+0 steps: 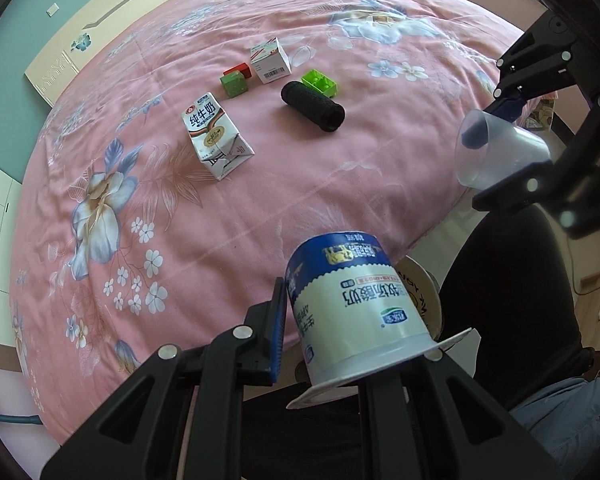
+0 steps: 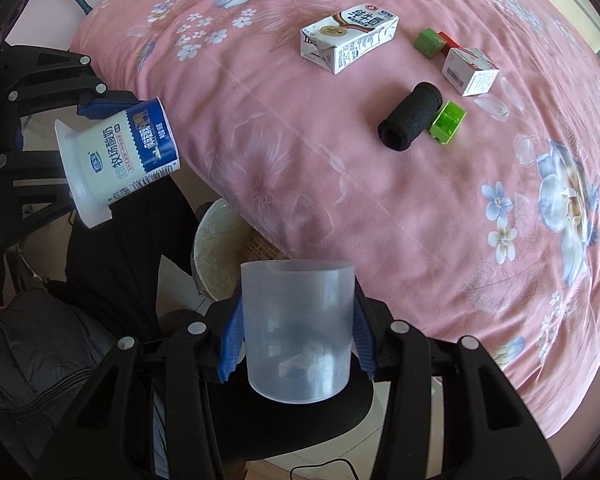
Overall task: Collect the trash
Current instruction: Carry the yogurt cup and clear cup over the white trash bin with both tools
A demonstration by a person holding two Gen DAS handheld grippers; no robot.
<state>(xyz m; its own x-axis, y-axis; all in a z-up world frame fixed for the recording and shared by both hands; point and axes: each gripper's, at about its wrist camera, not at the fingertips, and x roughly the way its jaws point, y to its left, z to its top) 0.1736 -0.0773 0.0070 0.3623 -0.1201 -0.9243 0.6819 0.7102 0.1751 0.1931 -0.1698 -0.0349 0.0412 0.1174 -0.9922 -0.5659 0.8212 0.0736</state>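
Note:
My left gripper (image 1: 356, 320) is shut on a blue and white yogurt cup (image 1: 352, 300), bottom pointing away, held over the bed's edge. One blue pad (image 1: 278, 328) shows; the cup hides the other. My right gripper (image 2: 298, 340) is shut on a clear plastic cup (image 2: 298, 320), a blue pad on each side. A round cream bin (image 2: 216, 248) stands on the floor beside the bed, just beyond the clear cup. On the pink bedspread (image 1: 260, 208) lie a milk carton (image 1: 216, 140) and a small white box (image 1: 270, 60).
Near the box lie a black foam roll (image 1: 314, 106), a bright green brick (image 1: 320, 82), a green cube (image 1: 233, 83) and a red block (image 1: 238, 69). A person's leg in black trousers (image 1: 508, 300) is beside the bin. A cream headboard (image 1: 80, 40) stands far left.

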